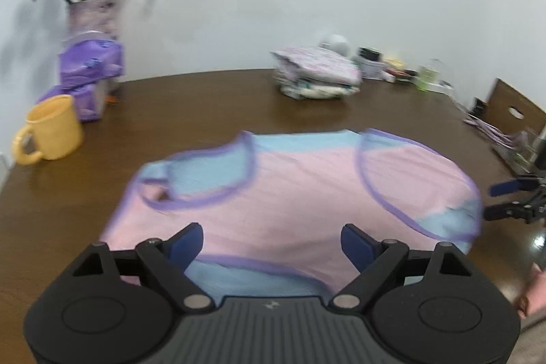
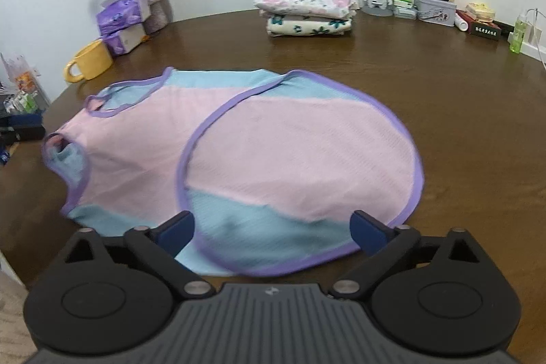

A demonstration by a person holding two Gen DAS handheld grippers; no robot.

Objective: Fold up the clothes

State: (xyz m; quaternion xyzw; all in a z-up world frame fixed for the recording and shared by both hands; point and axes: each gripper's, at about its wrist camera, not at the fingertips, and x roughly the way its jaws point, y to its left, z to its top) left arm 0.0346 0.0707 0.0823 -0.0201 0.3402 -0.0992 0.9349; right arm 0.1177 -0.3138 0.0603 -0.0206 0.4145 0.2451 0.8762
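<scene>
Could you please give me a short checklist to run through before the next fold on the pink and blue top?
1. Left gripper jaws open, empty: ok.
2. Right gripper jaws open, empty: ok.
3. Pink and blue top lies on the table, one side folded over: ok.
4. Yellow mug apart from the top: ok.
5. Folded pile apart from the top: ok.
6. Underside smooth: cannot tell.
</scene>
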